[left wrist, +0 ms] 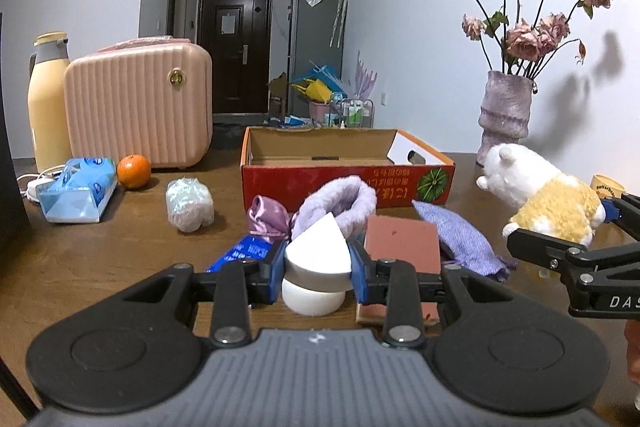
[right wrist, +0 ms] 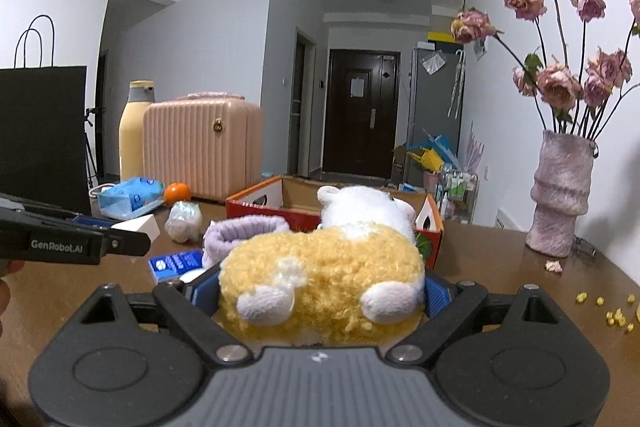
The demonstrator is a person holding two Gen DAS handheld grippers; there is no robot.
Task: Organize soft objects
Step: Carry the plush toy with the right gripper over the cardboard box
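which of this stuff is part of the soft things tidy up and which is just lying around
Part of the job: white sponge wedge in the left gripper, plush toy in the right gripper, purple fuzzy band, satin scrunchie, cardboard box.

Just lying about: orange, pink case, flask, vase.

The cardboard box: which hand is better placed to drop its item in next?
Probably the right. Its gripper holds the plush toy with the toy's head already at the open box. The left gripper holds a white sponge wedge behind the purple cuff.
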